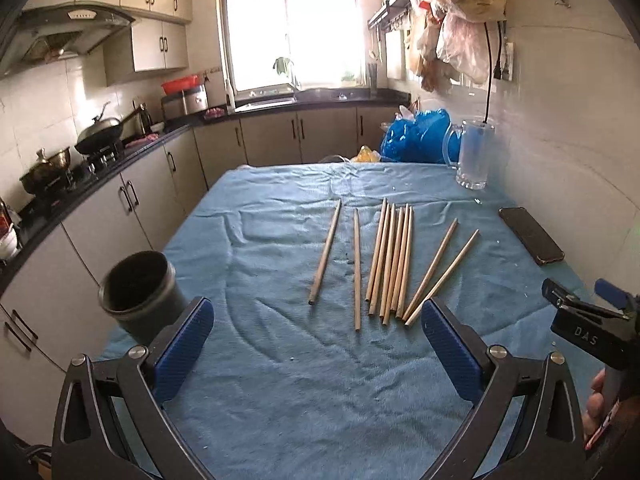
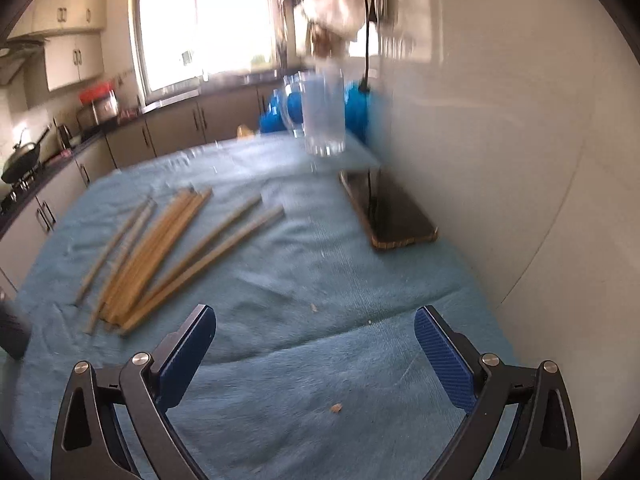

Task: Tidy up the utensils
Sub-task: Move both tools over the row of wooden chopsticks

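Several wooden chopsticks (image 1: 390, 260) lie spread on the blue cloth (image 1: 280, 380), pointing away from me; the right wrist view shows the chopsticks (image 2: 160, 256) blurred, ahead to the left. A dark cylindrical holder (image 1: 140, 292) stands at the table's left edge, just past my left finger; in the right wrist view only a sliver of the holder (image 2: 12, 330) shows at the far left. My left gripper (image 1: 318, 316) is open above the cloth, short of the chopsticks' near ends, with nothing in it. My right gripper (image 2: 316, 324) is open and empty over bare cloth; the right gripper (image 1: 588, 316) also shows at the left wrist view's right edge.
A black phone (image 1: 530, 234) lies near the wall on the right, seen as the phone (image 2: 386, 212) ahead of my right gripper. A glass mug (image 1: 474, 156) and a blue plastic bag (image 1: 416, 136) stand at the table's far end. Kitchen counters run along the left.
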Demonstrator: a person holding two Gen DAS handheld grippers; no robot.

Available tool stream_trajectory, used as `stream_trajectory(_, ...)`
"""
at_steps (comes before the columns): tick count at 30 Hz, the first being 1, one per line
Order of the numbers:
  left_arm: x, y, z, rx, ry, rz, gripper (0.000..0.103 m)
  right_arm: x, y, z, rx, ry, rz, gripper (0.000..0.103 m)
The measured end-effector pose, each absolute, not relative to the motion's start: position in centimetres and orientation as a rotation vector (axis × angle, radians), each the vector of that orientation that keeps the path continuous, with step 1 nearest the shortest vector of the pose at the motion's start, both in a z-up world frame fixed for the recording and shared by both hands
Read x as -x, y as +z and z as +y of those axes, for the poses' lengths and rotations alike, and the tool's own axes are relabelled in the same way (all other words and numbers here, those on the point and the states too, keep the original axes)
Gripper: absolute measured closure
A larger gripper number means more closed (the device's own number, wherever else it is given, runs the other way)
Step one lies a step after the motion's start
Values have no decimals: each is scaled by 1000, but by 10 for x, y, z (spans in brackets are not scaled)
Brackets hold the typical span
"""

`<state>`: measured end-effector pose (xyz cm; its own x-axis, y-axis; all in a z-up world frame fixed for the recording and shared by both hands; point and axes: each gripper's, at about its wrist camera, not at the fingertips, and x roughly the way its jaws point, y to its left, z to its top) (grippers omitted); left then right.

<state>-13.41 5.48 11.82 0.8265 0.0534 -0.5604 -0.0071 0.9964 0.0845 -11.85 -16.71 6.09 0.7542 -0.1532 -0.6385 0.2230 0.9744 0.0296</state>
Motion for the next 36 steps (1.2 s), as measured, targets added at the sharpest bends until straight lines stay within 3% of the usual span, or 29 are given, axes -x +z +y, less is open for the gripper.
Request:
stream_trajectory(19,168,126,79,4,-10,583,0,183,109,-108,-24,-220,452,2)
stream_trajectory(36,173,124,74,-30,-5,588,0,192,106,-108,-44,-204,442,2)
